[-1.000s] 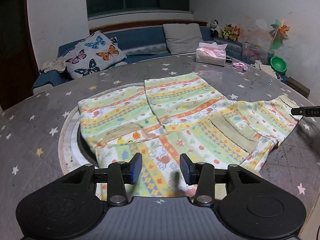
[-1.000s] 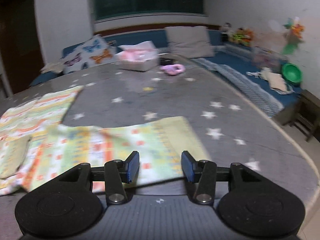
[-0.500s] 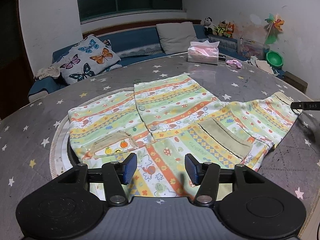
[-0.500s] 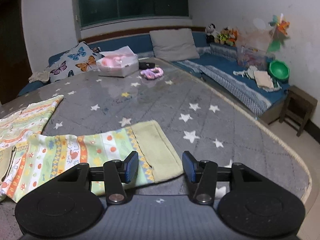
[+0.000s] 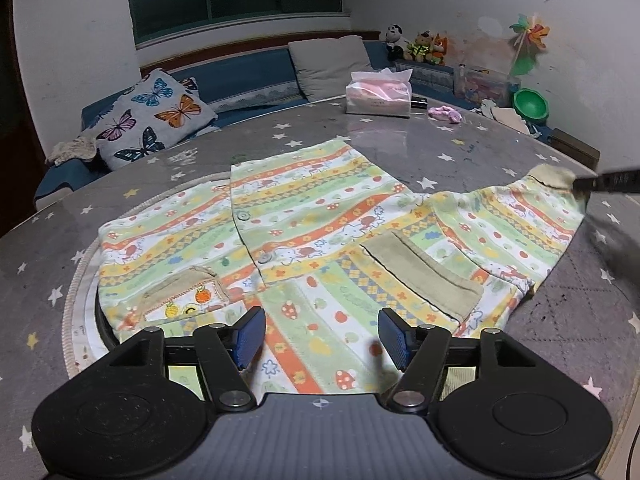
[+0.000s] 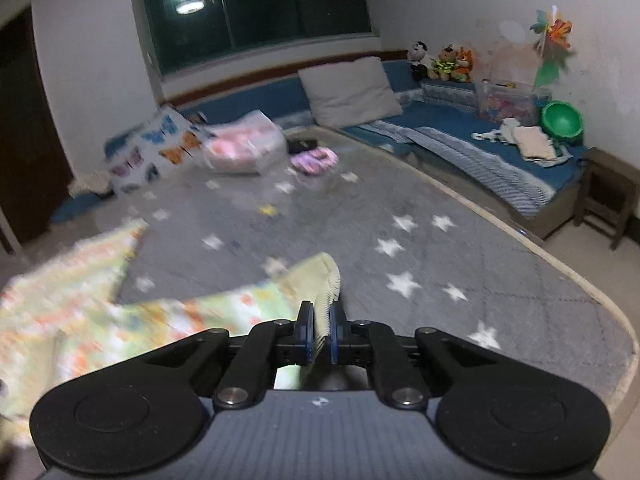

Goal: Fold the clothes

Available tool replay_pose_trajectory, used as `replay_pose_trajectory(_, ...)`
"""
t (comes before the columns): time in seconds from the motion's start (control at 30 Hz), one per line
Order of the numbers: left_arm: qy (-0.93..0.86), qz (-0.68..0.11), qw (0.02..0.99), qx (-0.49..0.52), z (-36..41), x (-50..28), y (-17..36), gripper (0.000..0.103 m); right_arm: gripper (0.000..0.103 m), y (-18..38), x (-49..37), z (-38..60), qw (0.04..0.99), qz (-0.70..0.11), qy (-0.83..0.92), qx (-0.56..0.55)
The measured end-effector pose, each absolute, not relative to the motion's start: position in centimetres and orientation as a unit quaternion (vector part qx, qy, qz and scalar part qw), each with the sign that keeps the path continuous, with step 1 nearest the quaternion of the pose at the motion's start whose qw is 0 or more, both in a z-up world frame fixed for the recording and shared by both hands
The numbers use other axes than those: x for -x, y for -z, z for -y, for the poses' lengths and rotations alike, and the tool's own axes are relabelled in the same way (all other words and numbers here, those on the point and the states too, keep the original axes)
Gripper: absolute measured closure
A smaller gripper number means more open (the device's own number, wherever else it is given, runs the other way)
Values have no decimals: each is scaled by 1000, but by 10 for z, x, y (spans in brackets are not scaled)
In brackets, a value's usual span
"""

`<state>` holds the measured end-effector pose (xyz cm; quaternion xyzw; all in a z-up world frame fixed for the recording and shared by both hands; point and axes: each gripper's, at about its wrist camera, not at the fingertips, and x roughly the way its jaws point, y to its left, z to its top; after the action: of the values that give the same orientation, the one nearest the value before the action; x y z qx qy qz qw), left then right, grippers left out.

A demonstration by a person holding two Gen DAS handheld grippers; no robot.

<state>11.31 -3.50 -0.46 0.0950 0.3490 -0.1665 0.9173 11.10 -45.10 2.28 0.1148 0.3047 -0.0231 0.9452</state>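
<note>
Left wrist view shows the patterned shirt (image 5: pixel 320 240) spread flat across the grey star-printed table (image 5: pixel 200 152), front side up, with its near hem under the left gripper (image 5: pixel 322 340) and one sleeve (image 5: pixel 532 216) stretched out to the right. A likely slip on this side: the left gripper's blue pads (image 5: pixel 250 336) stand well apart and are opening wider, hovering just above the hem with cloth beneath the gap but nothing pinched, so a closing bite could catch only the top layer, or miss the edge and bunch the fabric. Further right, the beige sleeve cuff (image 5: pixel 554 176) is lifted off the table where the dark tip of the right gripper (image 5: pixel 608 182) meets it; pulling from there while the hem is unheld could drag the whole shirt sideways and skew the fold.

Right wrist view, which is blurred on its left half, has the shirt body at the left and the sleeve running to the middle. The right gripper (image 6: pixel 320 332) has its jaws pressed together on the cuff, pinching a narrow strip near the edge. That thin hold may slide out if the sleeve is swung quickly across.
</note>
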Motion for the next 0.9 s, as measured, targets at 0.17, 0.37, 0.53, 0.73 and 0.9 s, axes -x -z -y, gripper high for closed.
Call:
replay_pose_trajectory(0.17,158,-344,921,-87,23,-109,4,35,96,-67,-111,421,955,-268,-42,-121)
replay_pose_trajectory(0.37,139,-327,932,-73,1,-97,-3,32,96,-112,-122,357,957,-235,-141,-94)
replay_pose_trajectory(0.53,122,-317,939,-58,-20,-85,-6,30,96,-127,-134,282,946,-229,-221,-58)
replay_pose_trajectory(0.73,98,-316,943,-36,-47,-75,-4,28,96,-116,-137,191,921,-246,-301,-7)
replay_pose_trajectory(0.9,81,-317,945,-16,-67,-69,-2,28,96,-95,-135,140,902,-274,-334,17)
